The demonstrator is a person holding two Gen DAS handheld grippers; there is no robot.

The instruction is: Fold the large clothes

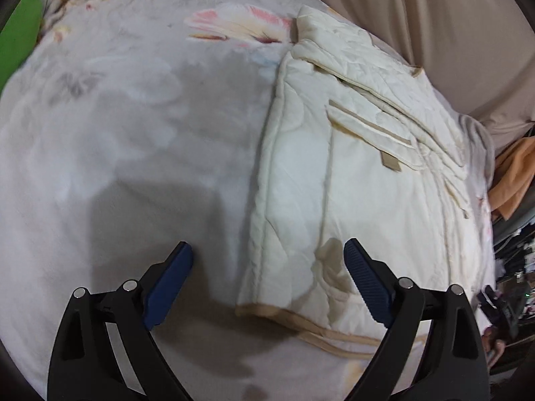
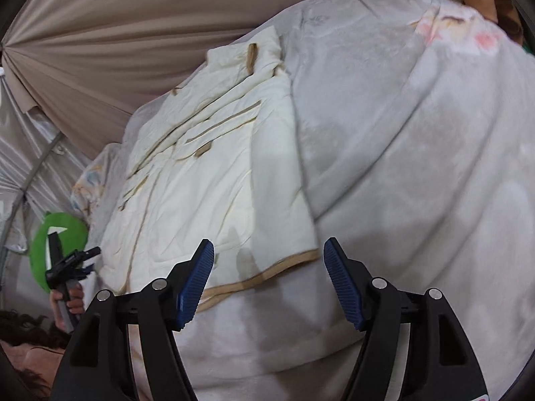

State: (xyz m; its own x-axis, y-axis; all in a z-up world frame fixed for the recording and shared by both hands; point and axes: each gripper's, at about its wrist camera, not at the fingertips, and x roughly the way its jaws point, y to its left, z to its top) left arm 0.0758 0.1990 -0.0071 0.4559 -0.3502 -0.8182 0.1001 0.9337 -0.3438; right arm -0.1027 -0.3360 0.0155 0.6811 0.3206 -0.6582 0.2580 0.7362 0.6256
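Tongs (image 1: 267,250) (image 2: 269,250) agape; folded jacket (image 1: 351,167) lengthwise, collar far.

Dim soft indoor light, motion blur throughout, dark fisheye corners, faint shadows

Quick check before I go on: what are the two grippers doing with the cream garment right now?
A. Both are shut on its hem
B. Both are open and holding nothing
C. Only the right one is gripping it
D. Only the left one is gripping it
B: the left gripper and the right gripper both have their blue fingers spread wide with no cloth pinched, while the cream garment lies flat on the blanket.
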